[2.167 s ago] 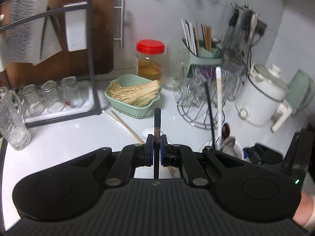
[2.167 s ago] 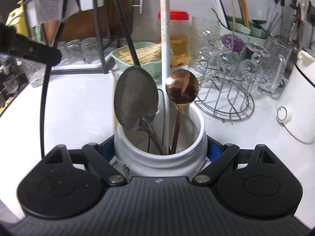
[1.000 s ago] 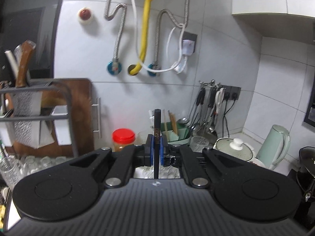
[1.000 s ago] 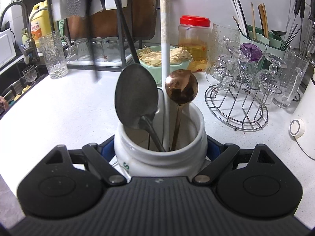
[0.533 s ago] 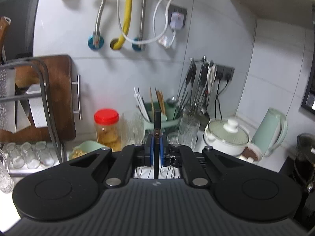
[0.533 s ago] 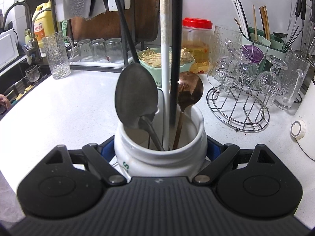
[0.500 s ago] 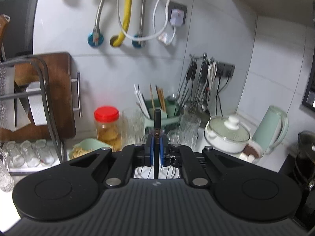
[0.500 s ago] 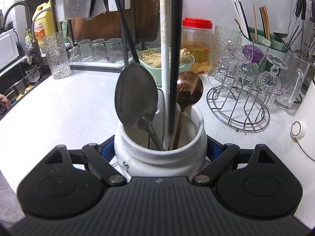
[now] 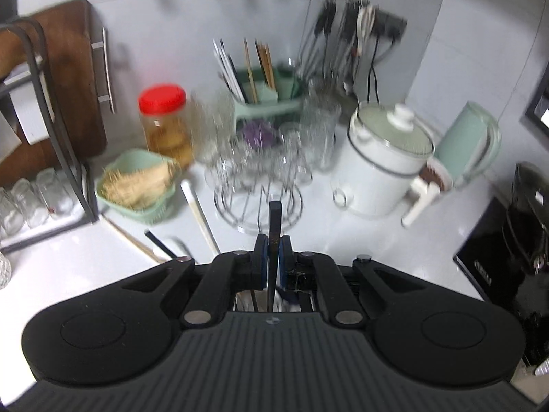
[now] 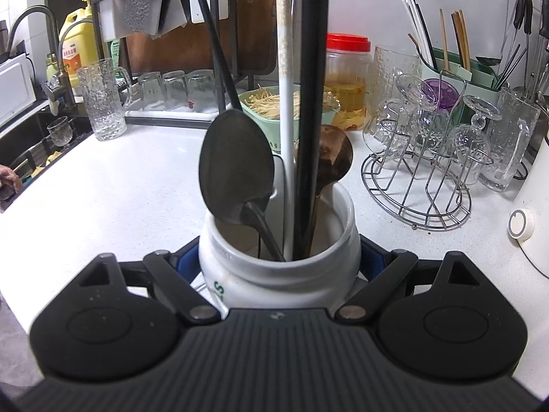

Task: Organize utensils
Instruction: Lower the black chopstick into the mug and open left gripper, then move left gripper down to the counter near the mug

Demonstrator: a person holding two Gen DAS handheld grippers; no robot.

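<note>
two grippers: both are working at one white jar (image 10: 278, 267) on the counter (image 10: 137, 185).
right gripper (image 10: 278, 264): its jaws are clamping wide around the jar, steadying it.
left gripper (image 9: 271, 264): its jaws are pinching tight on a thin black handle (image 9: 274, 219).
change: half a second ago the black handle was only entering the jar; now it is reaching deep beside the black spoon (image 10: 236, 168), white stick (image 10: 286, 120) and copper spoon (image 10: 334, 161).
meaning: letting go is looking like the next step.

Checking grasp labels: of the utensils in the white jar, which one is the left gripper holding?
The straight black handle, standing beside the white handle; the left gripper clamps its top end. The spoons stand free.
</note>
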